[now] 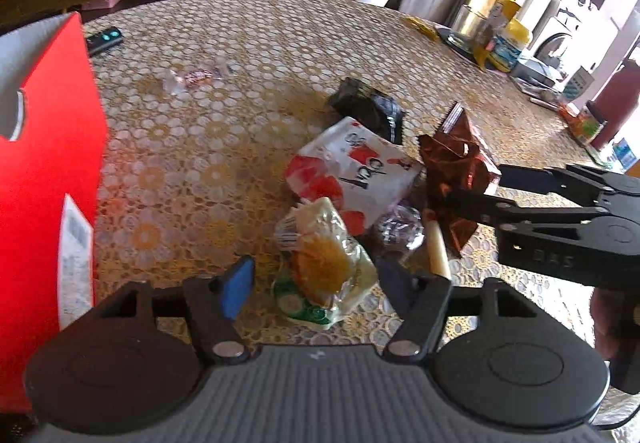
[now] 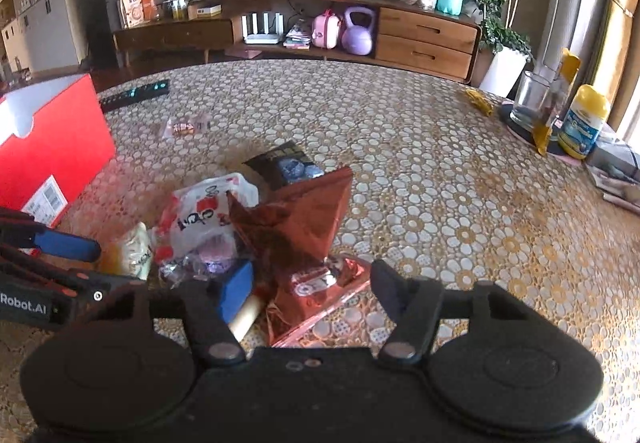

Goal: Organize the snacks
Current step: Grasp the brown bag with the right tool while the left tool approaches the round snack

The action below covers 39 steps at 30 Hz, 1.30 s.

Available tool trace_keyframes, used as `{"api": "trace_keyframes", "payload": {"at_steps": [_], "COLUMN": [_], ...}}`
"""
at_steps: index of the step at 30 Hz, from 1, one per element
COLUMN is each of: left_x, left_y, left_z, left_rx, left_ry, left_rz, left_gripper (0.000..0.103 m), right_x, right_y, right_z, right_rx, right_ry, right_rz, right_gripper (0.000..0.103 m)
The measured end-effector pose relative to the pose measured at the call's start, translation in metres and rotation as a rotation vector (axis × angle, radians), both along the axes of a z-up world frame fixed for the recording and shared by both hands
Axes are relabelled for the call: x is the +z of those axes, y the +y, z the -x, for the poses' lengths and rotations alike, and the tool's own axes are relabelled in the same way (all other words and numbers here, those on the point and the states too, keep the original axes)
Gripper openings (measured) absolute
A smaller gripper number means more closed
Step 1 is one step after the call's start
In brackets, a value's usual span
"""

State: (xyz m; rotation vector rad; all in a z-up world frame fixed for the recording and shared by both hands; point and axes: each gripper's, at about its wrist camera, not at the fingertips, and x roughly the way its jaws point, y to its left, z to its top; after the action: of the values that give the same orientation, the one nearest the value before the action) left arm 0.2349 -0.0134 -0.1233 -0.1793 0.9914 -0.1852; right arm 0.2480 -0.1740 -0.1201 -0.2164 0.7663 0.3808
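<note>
**Inspector:** Left wrist view first. Where do the snacks lie?

**Assistant:** In a pile on the surface (image 1: 280, 43), to the right of the red box (image 1: 48, 147). The left gripper (image 1: 316, 283) is spread, with a clear-wrapped cake (image 1: 324, 263) between its fingers but not yet pinched. The right gripper (image 1: 472, 191) reaches in on the far side of the pile from the box, at a brown foil bag (image 1: 456, 167); whether it pinches the bag I cannot tell here.

**Inspector:** Right wrist view?

**Assistant:** The right gripper (image 2: 312, 291) is spread, the foil bag (image 2: 304, 231) standing crumpled between its fingers. A white-and-red packet (image 2: 200, 215) lies between the bag and the box (image 2: 56, 147).

**Inspector:** Advice for the step?

**Assistant:** In my judgement, close low on the bag's body, not its thin crimped edge, and lift straight so neighbouring packets stay put. The foil looks shiny, creased and light.
</note>
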Motion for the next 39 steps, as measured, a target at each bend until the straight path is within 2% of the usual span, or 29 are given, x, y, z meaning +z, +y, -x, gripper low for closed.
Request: {"api": "trace_keyframes", "payload": {"at_steps": [2, 4, 8, 12, 13, 16, 20, 39], "left_x": [-0.001, -0.001, -0.001, 0.001, 0.002, 0.004, 0.005, 0.040], "left_y": [0.000, -0.001, 0.000, 0.000, 0.001, 0.003, -0.001, 0.022], "left_z": [0.000, 0.000, 0.001, 0.003, 0.004, 0.007, 0.016, 0.074], "left_rx": [-0.009, -0.006, -0.002, -0.001, 0.005, 0.005, -0.009, 0.026], "left_ry": [0.008, 0.009, 0.000, -0.005, -0.009, 0.007, 0.001, -0.025], "left_rz": [0.028, 0.035, 0.034, 0.022, 0.016, 0.026, -0.008, 0.008], "left_gripper": [0.054, 0.053, 0.052, 0.051, 0.035, 0.034, 0.034, 0.034], "right_x": [-0.001, -0.002, 0.000, 0.002, 0.003, 0.009, 0.019, 0.065], "right_y": [0.001, 0.002, 0.003, 0.004, 0.004, 0.004, 0.004, 0.022], "right_z": [-0.001, 0.000, 0.001, 0.006, 0.008, 0.015, 0.030, 0.109], "right_rx": [0.001, -0.003, -0.008, -0.015, -0.015, -0.014, -0.006, 0.026], "right_ry": [0.003, -0.001, -0.003, -0.004, -0.007, -0.010, -0.021, -0.046], "right_rz": [0.004, 0.009, 0.002, -0.003, -0.006, -0.016, -0.027, -0.069], "right_gripper": [0.053, 0.051, 0.040, 0.037, 0.037, 0.036, 0.036, 0.035]}}
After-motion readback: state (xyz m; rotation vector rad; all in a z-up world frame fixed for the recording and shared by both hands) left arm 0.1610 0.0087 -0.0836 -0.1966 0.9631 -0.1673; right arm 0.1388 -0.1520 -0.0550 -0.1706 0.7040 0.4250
